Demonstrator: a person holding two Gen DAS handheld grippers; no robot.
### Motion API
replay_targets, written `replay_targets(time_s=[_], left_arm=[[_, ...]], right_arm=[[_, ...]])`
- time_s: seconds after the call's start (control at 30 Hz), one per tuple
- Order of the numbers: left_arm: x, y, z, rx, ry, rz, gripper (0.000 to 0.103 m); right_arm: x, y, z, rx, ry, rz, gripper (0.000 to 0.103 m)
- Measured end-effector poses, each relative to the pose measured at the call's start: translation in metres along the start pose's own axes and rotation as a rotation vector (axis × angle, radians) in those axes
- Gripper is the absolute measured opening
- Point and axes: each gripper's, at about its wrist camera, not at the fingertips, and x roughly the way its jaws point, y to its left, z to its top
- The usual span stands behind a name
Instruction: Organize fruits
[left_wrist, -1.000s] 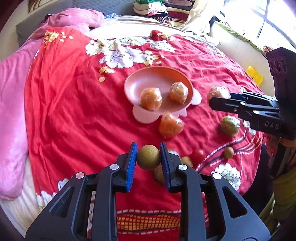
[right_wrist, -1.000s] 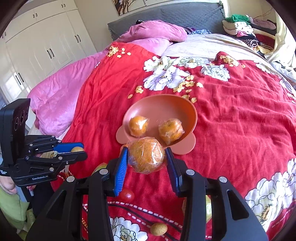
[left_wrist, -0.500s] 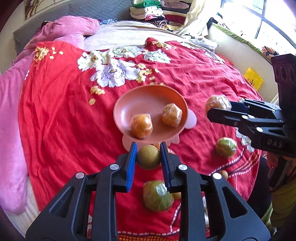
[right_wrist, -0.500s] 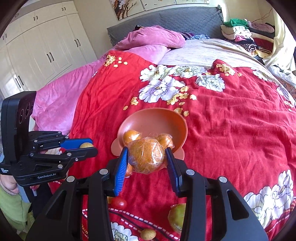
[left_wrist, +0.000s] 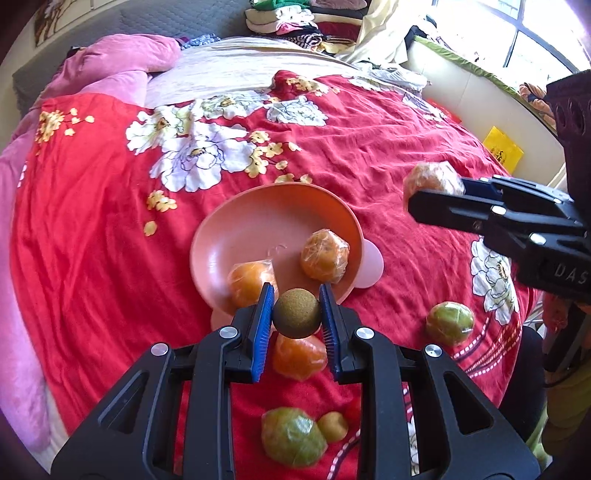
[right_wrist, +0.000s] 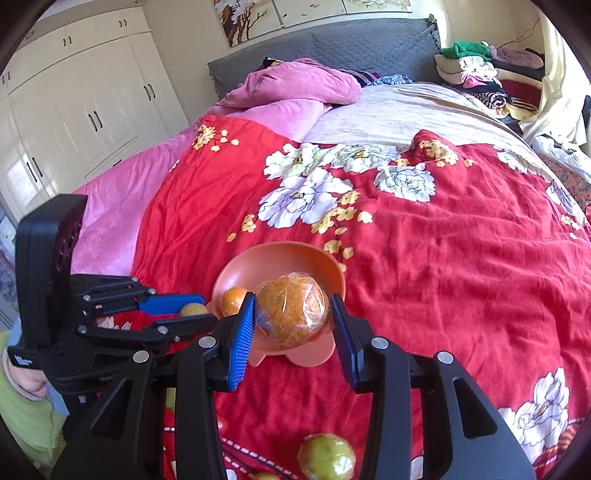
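Bedspread (left_wrist: 92, 258): red, printed with white and yellow flowers; blanket (right_wrist: 110, 199) beside it pink. Bowl (left_wrist: 236, 236): salmon-pink, holding 2 orange fruits in clear wrap. Fingers (left_wrist: 263, 325): blue ribbed pads on black frames, olive-brown ball (left_wrist: 296, 314) between.

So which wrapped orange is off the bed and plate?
The wrapped orange clamped in the right gripper; two others sit in the plate, one on the blanket.

A bowl (left_wrist: 236, 236) is set on the bed (left_wrist: 92, 258), with two wrapped fruits (left_wrist: 325, 254) lying in it. A third wrapped fruit (left_wrist: 299, 356) lies just before the bowl, two more (left_wrist: 291, 437) nearer still, another (left_wrist: 448, 323) to the right
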Motion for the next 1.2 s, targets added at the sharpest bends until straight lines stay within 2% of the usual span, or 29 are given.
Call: replay_targets(time_s=[0.43,0.83,1.2], left_arm=[[0.023,-0.011,0.003,0.007,0.026,-0.032,0.018],[0.042,-0.009,-0.001,-0.001,0.057,-0.050,0.018],[0.056,0.001,-0.001,-0.026,0.070,-0.054,0.018]], right_arm=[[0.013,-0.015,0.016,-0.003,0.008,-0.008,0.039],[0.051,-0.014,0.029,-0.016,0.062,0.016,0.039],[0.083,-0.013,0.028,-0.021,0.121,0.039,0.039]])
